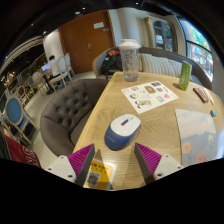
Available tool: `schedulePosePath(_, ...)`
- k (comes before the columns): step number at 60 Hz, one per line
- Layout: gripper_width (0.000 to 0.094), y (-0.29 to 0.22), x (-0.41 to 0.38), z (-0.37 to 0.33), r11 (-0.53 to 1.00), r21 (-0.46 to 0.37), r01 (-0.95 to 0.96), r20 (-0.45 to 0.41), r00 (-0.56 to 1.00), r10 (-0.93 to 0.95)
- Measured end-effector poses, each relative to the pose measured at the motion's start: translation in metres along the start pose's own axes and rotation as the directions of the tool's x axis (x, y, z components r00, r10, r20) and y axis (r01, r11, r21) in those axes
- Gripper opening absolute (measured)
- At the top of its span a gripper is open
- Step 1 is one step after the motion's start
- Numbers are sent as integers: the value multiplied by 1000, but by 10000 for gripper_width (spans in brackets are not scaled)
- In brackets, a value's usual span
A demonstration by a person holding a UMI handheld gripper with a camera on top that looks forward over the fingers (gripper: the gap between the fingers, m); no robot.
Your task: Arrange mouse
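Wooden counter (pixel 160 118) carries the mouse (pixel 123 130), lying just ahead of the fingers (pixel 80 158) and roughly centred on the gap; the gripper (pixel 114 160) stands wide, holding nothing; to grasp well, I judge it should advance straight, straddle the mouse's flanks, then close gently; the mouse looks low and rounded, blue-grey with a paler top; a printed sheet (pixel 149 95) lies beyond

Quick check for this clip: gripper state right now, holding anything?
Gripper: open, holding nothing; the blue-and-white computer mouse rests on the light wooden table, just ahead of the fingers, apart from both.
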State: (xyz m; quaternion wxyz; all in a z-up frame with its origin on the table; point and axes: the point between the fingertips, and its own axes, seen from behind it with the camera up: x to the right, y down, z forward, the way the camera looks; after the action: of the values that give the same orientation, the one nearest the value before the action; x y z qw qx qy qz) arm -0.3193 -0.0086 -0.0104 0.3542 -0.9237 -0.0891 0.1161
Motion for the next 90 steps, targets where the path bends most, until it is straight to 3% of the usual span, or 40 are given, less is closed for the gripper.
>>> schedulePosePath(21,812,-55,8,57,997,71,40,-108,994,-32)
schedulePosePath(28,582,-64,15,63,993,112,26,-149,989,-9)
schedulePosePath(32,539,-65,18,66,992,127,14,-157,988,6)
schedulePosePath(36,492,-61,17,65,996,86,12,-150,989,1)
schedulePosePath(45,392,-63,0,51,1000,2,19,-9,1000,-19)
schedulePosePath(52,390,-120,8,-16,990,127,69,66,995,-78)
schedulePosePath(59,390,-197,107,-97,949,316,22,-22,1000,-16)
schedulePosePath(62,389,-206,159,-117,939,345,6,-60,998,16)
schedulePosePath(66,388,-189,230,-117,943,331,25,-166,986,32)
schedulePosePath(71,387,-137,297,-100,970,242,30,-267,963,37)
schedulePosePath(75,387,-94,316,-75,986,164,-22,-251,966,64)
schedulePosePath(87,445,-27,310,-34,991,73,-115,-205,970,128)
schedulePosePath(90,483,-33,310,-34,986,109,-127,-198,969,147)
